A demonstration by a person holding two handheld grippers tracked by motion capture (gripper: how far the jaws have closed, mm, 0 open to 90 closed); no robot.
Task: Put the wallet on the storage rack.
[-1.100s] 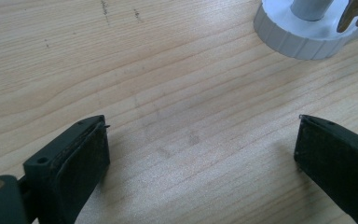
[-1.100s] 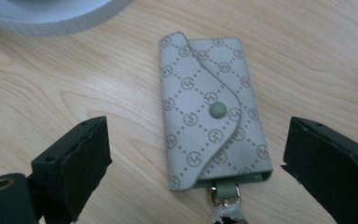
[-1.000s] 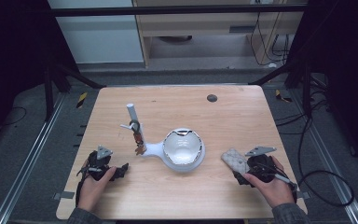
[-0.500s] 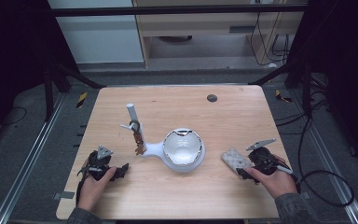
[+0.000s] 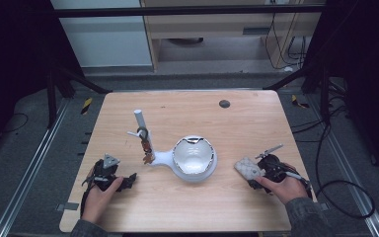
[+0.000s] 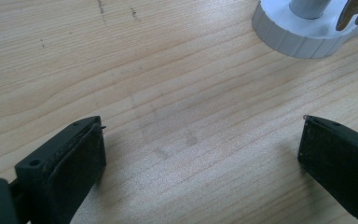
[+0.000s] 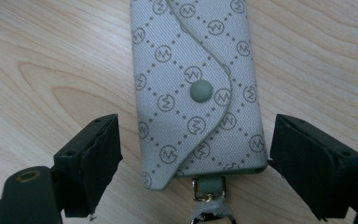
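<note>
Pouch [image 7: 198, 93] of grey patterned cloth, snapped closed, lies flat on the wooden table [image 5: 187, 106] near its right front edge, its metal clasp end toward the right gripper [image 7: 196, 163]. That gripper's jaws stand spread on either side of the pouch without touching it, the person's right hand [image 5: 284, 186] low on the table behind. Left gripper [image 6: 200, 158] is spread too, over bare wood, left hand [image 5: 98, 197] resting near the front edge. White bowl stand [image 5: 192, 158] sits mid-table between them.

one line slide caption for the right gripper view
Open right gripper straddling a grey monogram-patterned snap key pouch on the wooden table.
</note>
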